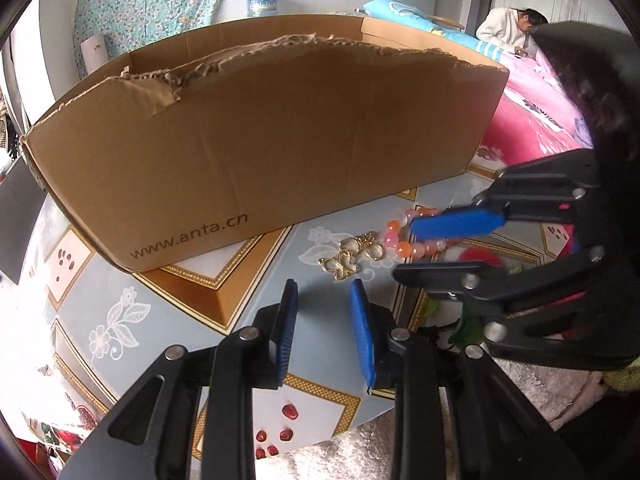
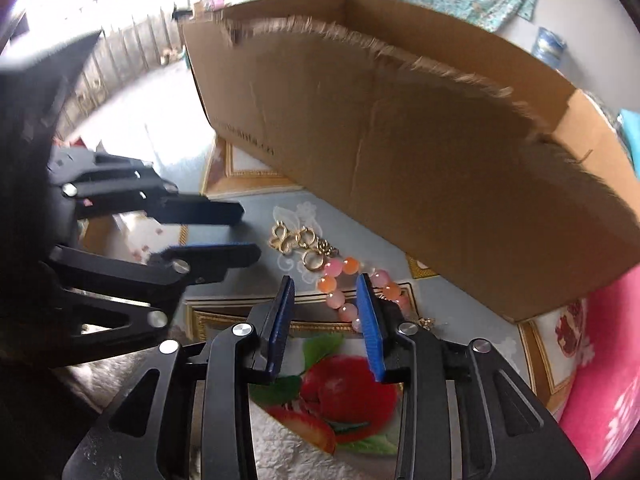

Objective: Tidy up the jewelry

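Both claws hang low over the desk [image 1: 132, 300], and we read each as partly spread with nothing pinched. Our left claw [image 1: 324, 320] shows bare patterned cloth between its blue pads [image 1: 362, 328]. Our right claw [image 2: 326, 312] sits over the bead bracelet [image 2: 340, 280]: in the right wrist view its right-hand pad [image 2: 370, 320] lies across the loop at about 3 o'clock, while several beads show in the gap, untouched as far as we can tell.

Jewelry location: the bracelet and the tangle of gold pieces [image 1: 352, 256] lie touching each other on the desk, just in front of the long wall of the cardboard box [image 1: 260, 140]. From the left claw they sit at roughly 1 o'clock; the box fills 12 o'clock.

Risks, as we judge them:
- Closing now could catch only one side of the loop, so the beads roll out from the pads.
- The gold pieces touch the bracelet at its 11 o'clock end; lifting may drag them along or scatter them.
- The two claws are near each other and could collide if both go for the pile.
- The box wall stands tall and ragged-edged; a dangling bracelet might snag on it.
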Demonstrator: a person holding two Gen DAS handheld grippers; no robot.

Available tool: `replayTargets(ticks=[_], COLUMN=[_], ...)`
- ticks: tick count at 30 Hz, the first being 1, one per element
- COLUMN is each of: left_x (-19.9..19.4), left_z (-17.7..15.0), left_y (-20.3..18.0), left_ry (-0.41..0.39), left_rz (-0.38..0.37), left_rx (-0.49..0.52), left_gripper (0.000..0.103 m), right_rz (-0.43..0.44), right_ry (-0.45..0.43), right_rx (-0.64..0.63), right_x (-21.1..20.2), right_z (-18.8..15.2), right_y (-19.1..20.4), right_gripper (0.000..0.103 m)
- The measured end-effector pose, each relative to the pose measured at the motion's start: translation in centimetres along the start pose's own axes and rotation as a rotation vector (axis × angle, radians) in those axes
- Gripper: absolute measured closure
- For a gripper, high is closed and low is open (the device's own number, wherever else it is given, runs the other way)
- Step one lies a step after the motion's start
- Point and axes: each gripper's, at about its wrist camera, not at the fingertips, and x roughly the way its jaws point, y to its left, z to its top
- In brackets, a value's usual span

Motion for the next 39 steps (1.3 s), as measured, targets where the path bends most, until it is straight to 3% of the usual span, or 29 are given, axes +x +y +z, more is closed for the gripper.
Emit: replayTargets(ticks=[1, 6, 15, 18, 22, 25, 29, 32, 39], left_x=[0.0, -0.1, -0.3, -0.3, -0.3, -0.4, -0.4, -0.5, 0.3], left_z=[0.0, 0.0, -0.3, -0.2, -0.2, -0.2, 0.0, 0.2, 0.8], left_y=[0.0, 0.2, 0.8, 0.9, 1.0, 0.8, 0.5, 0.1, -0.5], left_ry=[-0.001, -0.005, -0.005, -0.003, 0.0, 0.003, 0.012, 0.013, 0.011], left_rz=[-0.002, -0.011, -0.027, -0.03, -0.023, -0.016, -0.009, -0.008, 0.0], left_rx=[-0.002, -0.01, -0.022, -0.029, -0.031, -0.029, -0.027, -0.017, 0.02], left_gripper=[0.077, 0.077, 0.077, 0.077, 0.077, 0.077, 0.077, 0.077, 0.077], right_rz=[0.014, 0.041, 0.082, -0.001, -0.111, -0.176, -0.101, -0.088, 0.082], right_ry=[0.007, -0.024, -0.171, -0.182, -0.148, -0.044, 0.035, 0.004, -0.113], right_rx=[0.014, 0.115, 0.43, 0.456, 0.402, 0.306, 0.333, 0.374, 0.428], right_x=[0.2, -0.9, -8.4, -9.6, -8.1, -5.2, -2.8, -3.6, -6.4], right_z=[0.1, 0.3, -1.3, -2.4, -2.4, -3.5, -5.1, -5.1, -4.7], right_y=[-0.3, -2.6, -11.1, -12.6, -12.5, -10.3, -9.5, -9.9, -10.0], right_gripper=[0.095, 0.096, 0.096, 0.096, 0.095, 0.095, 0.093, 0.078, 0.077])
